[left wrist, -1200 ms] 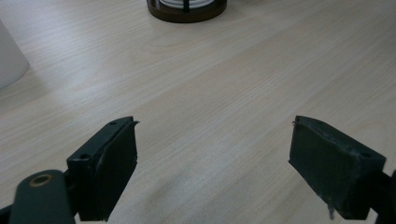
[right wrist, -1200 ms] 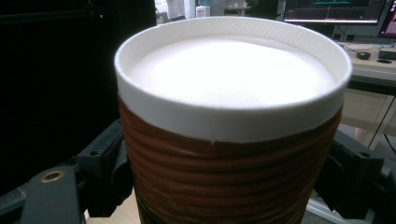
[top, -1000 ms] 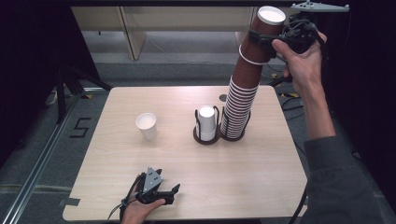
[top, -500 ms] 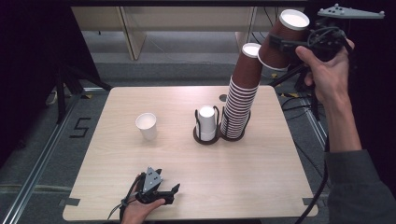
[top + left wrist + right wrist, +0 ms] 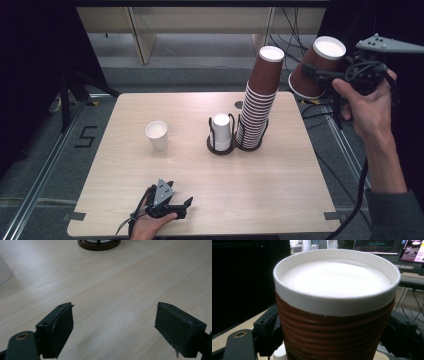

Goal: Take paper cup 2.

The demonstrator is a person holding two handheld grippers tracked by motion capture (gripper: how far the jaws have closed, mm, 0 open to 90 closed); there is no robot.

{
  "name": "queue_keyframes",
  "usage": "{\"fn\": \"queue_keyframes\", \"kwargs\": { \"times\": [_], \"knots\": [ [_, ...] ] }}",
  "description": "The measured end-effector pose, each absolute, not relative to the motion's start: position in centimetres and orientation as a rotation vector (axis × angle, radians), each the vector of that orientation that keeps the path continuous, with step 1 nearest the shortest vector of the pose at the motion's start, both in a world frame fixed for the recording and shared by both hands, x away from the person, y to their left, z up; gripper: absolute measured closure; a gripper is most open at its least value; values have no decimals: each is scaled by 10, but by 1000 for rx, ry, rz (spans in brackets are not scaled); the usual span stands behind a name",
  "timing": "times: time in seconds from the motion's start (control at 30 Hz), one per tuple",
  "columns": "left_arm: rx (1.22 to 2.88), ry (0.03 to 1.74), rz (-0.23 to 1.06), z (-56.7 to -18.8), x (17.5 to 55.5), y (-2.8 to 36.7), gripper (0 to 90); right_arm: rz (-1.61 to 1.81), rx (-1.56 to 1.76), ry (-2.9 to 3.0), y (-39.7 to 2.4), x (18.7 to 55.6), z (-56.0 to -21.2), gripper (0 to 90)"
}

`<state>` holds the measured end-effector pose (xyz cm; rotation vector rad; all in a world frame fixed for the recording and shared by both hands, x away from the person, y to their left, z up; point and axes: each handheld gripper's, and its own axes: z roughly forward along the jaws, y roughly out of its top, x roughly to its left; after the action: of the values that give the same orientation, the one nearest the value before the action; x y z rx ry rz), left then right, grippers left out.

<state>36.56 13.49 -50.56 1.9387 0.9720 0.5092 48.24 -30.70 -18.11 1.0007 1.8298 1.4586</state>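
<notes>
High at the right, off the table's far right corner, my right gripper [image 5: 314, 74] is shut on a brown ribbed paper cup [image 5: 318, 66] with a white inside; the cup [image 5: 336, 310] sits between both jaws in the right gripper view. A tall stack of brown cups [image 5: 258, 102] stands in a dark ring holder [image 5: 248, 146] mid-table, separate from the held cup. Beside it a white cup stack [image 5: 221, 131] sits in a second ring. A lone white cup [image 5: 157, 135] stands to the left. My left gripper [image 5: 186, 203] rests open on the table near the front edge, jaws wide apart [image 5: 113, 326].
The light wooden table [image 5: 200, 200] has bare room across its front and left. Cables [image 5: 300, 35] and wooden furniture legs [image 5: 140, 35] lie on the floor beyond the far edge. A metal floor rail [image 5: 40, 175] runs along the left side.
My right gripper has lifted the top brown cup off the tall stack and carried it right and slightly down, tilting it. The left gripper has stayed put.
</notes>
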Motion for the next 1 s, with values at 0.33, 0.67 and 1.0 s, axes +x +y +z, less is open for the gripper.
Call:
{"fn": "queue_keyframes", "kwargs": {
  "times": [0.33,0.67,1.0],
  "knots": [
    [1899,982,504,-505,366,136,146,1424,928,1923,-284,459,-234,183],
    [1865,955,501,-503,366,136,146,1499,901,2021,-247,442,-282,183],
    [1809,921,495,-501,365,138,146,1574,858,2137,-204,439,-344,183]
  ]
}}
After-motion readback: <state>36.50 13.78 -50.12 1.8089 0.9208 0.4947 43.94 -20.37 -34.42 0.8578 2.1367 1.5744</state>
